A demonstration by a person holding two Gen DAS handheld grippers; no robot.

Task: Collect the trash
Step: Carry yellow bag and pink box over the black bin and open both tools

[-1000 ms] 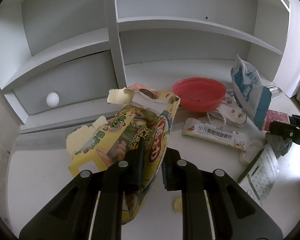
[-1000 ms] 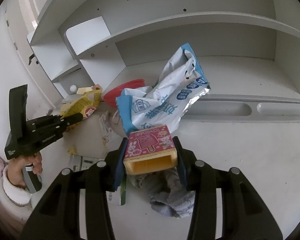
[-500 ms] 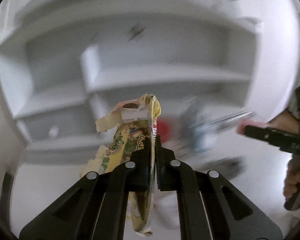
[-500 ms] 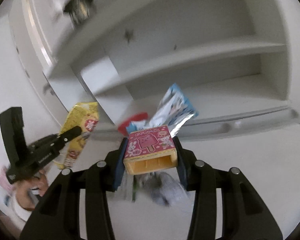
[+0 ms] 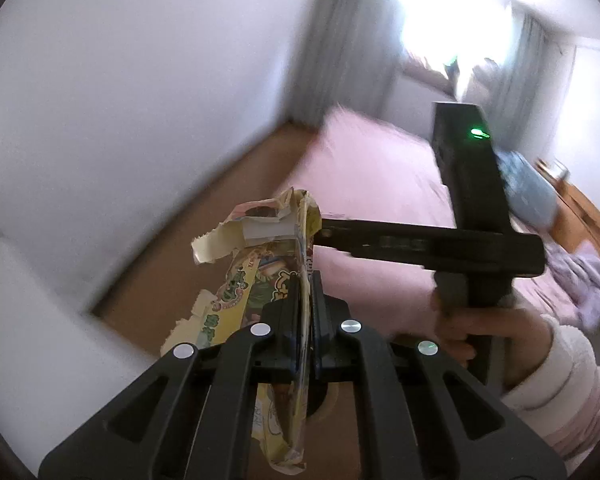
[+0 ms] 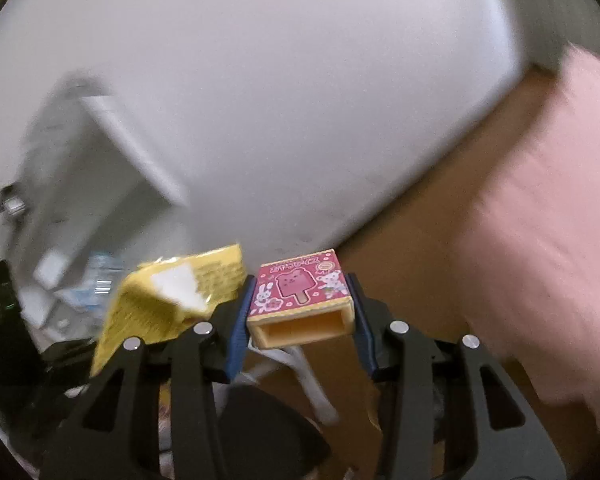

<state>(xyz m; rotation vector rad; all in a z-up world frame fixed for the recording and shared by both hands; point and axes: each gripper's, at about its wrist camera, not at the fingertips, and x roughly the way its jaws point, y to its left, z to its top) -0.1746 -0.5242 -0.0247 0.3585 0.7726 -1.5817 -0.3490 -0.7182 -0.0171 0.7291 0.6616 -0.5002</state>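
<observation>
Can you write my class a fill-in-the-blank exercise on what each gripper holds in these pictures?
1. The left gripper is shut on a torn ____ snack wrapper.
2. The right gripper holds a small pink box printed with an ice ____.
3. The end of the box facing the camera is ____, showing its hollow inside.

Missing words: yellow; lolly; open

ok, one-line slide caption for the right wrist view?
Right gripper clamps a small pink open-ended popsicle carton; a torn yellow snack box hangs alongside.
</observation>
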